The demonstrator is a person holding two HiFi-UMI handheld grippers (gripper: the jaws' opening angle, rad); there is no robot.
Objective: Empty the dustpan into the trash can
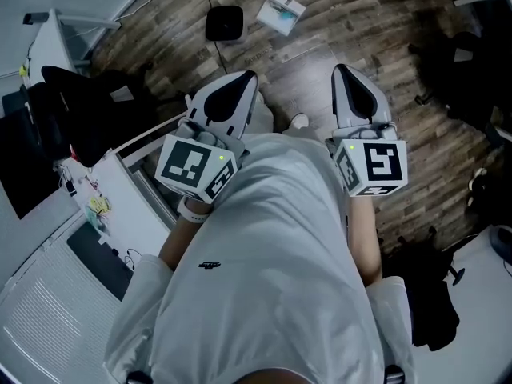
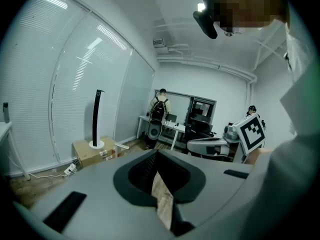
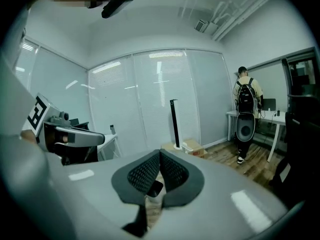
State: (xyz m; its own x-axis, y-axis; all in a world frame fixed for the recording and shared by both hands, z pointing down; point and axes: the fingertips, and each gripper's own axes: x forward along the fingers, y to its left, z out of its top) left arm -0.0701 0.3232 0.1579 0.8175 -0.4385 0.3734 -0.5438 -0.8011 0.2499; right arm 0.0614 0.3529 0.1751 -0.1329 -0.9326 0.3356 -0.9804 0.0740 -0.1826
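**A possible dustpan far ahead, both grippers closed on nothing**

At the top of the head view we see a white tray-like thing (image 1: 281,12) on the wood floor, with a thin pole running from it to the frame edge. We cannot tell whether it is the dustpan. It lies well apart from both grippers, ahead of them, near a black round object (image 1: 224,22) that trails a cable. Neither gripper view shows it.

The left gripper (image 1: 245,82) and the right gripper (image 1: 344,75) point forward side by side, with a white shoe (image 1: 300,121) between them. The person's white shirt (image 1: 272,278) fills the lower head view and hides most of both arms.

We read the jaws from the gripper views alone. Each pair of dark pads meets at the tips and pinches nothing, and floor shows through the slit below. A dark shape in the right slit is too small to name.

Those views also show what the head view misses: a person with a backpack (image 2: 160,106) by a desk, and a black pole (image 2: 96,118) standing on a cardboard box (image 2: 90,153)
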